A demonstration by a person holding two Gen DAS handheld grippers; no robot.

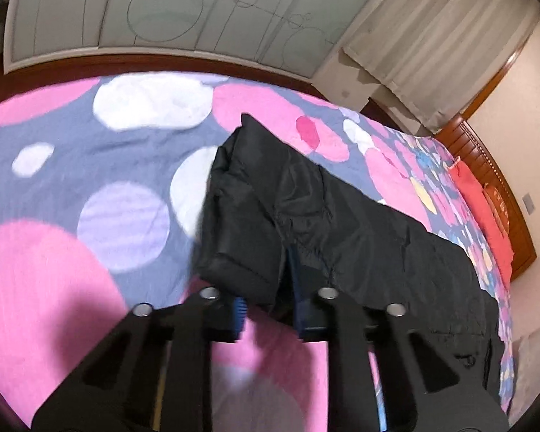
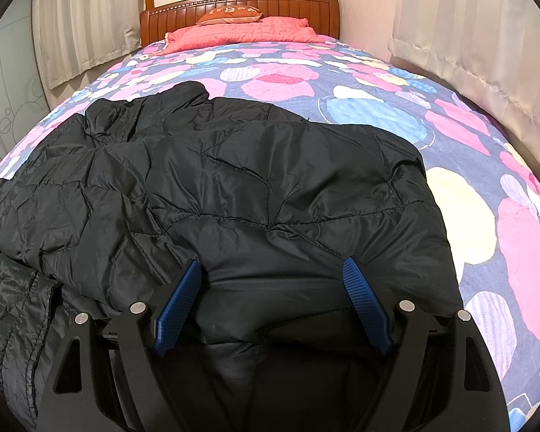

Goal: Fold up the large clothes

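Observation:
A black quilted puffer jacket [image 2: 234, 187] lies spread on the bed with the pink, white and blue blob-patterned cover [image 2: 378, 108]. My right gripper [image 2: 273, 270] is open, its blue pads [image 2: 360, 295] wide apart over the jacket's near edge, fabric bulging between them. In the left wrist view my left gripper [image 1: 270, 288] is shut on a fold of the jacket [image 1: 324, 223], lifting a sleeve-like end [image 1: 241, 187] off the cover [image 1: 72, 198]. The left view is motion-blurred.
A wooden headboard [image 2: 241, 7], a red quilted pillow [image 2: 241, 32] and an orange cushion [image 2: 230, 14] are at the bed's far end. Curtains [image 2: 468, 36] hang on both sides. A wardrobe with circle-patterned glass doors [image 1: 162, 10] stands beyond the bed's foot.

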